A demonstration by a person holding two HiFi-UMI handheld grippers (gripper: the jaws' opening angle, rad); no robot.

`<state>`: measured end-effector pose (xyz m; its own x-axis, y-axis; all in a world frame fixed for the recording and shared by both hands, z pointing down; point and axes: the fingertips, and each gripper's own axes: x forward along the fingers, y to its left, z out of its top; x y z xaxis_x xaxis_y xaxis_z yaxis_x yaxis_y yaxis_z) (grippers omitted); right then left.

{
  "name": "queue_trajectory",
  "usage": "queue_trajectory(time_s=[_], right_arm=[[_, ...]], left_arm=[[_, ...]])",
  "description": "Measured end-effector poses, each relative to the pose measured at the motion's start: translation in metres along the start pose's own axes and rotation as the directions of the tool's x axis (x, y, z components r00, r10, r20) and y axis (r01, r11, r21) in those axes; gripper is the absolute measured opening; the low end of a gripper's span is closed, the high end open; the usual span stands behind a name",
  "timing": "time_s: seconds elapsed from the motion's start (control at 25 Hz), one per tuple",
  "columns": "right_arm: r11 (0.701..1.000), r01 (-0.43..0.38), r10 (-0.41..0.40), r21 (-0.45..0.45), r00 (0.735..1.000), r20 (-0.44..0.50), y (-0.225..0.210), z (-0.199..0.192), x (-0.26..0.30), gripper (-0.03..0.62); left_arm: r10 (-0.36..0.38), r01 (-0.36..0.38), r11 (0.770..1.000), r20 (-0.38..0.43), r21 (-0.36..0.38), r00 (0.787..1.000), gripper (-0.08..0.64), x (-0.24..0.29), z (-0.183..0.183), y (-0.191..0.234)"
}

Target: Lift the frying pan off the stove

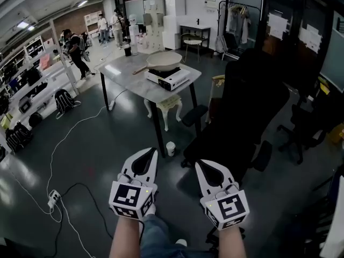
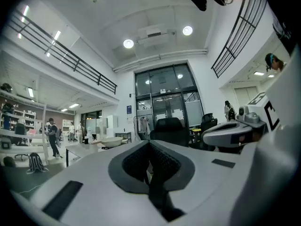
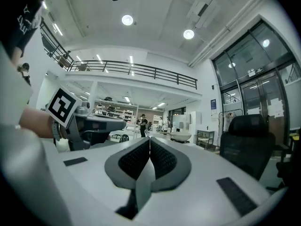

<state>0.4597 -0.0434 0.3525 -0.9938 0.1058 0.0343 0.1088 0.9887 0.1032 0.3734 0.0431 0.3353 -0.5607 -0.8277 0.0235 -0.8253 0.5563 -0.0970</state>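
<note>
Open workshop hall with a dark floor (image 1: pixel 97 155); shelving ran along the wall far to the left of the surface (image 1: pixel 126 74). Surface was a grey-topped table on black legs, standing well ahead of both tongs. Stove (image 1: pixel 171 79), a white portable unit with a black top, sat at the surface's near right corner. Frying pan (image 1: pixel 164 60), pale, rested on top of the stove, its wooden handle pointing left over the surface. White stool (image 1: pixel 164 105) stood beneath the surface; a small white cup (image 1: pixel 170 148) sat on the floor just in front of the surface's near leg. Black office chair (image 1: pixel 244 112) stood to the right of the surface, nearer the camera. Left tongs (image 1: pixel 152 151) and right tongs (image 1: pixel 197 164) were held level, side by side, well short of the surface and touching nothing. Left tongs: ribbed pads pressed together, nothing between them. Right tongs: likewise closed tight, empty. Several people (image 1: pixel 75 50) stood beyond the surface's far left end. Power strip (image 1: pixel 53 198) with its cable lay on the floor, well short of the surface and to its left.
</note>
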Motion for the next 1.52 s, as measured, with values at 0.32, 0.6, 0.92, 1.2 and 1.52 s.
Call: queue_trajectory(time_s=[0.32, 0.6, 0.92, 1.2, 1.52], right_arm=[[1.0, 0.021, -0.021, 0.001, 1.0, 0.005, -0.011, 0.008, 0.077, 0.026], [0.999, 0.044, -0.044, 0.0, 0.999, 0.011, -0.018, 0.022, 0.184, 0.026], [0.998, 0.069, -0.069, 0.001, 0.997, 0.02, -0.014, 0.041, 0.304, 0.026], [0.997, 0.072, -0.072, 0.022, 0.997, 0.007, -0.011, 0.045, 0.376, 0.026], [0.997, 0.052, -0.051, 0.048, 0.998, -0.034, -0.028, 0.024, 0.451, 0.026]], left_arm=[[0.003, -0.002, 1.0, -0.054, 0.003, 0.999, 0.011, 0.045, -0.007, 0.067], [-0.006, 0.006, 1.0, -0.038, 0.015, 0.999, 0.011, 0.096, -0.009, 0.165], [-0.03, 0.032, 0.998, 0.038, -0.054, 0.999, 0.011, 0.142, -0.005, 0.279], [-0.014, 0.017, 0.997, 0.033, -0.075, 0.999, 0.011, 0.166, -0.019, 0.343], [0.0, 0.001, 0.996, 0.008, -0.094, 1.0, 0.011, 0.208, -0.048, 0.395]])
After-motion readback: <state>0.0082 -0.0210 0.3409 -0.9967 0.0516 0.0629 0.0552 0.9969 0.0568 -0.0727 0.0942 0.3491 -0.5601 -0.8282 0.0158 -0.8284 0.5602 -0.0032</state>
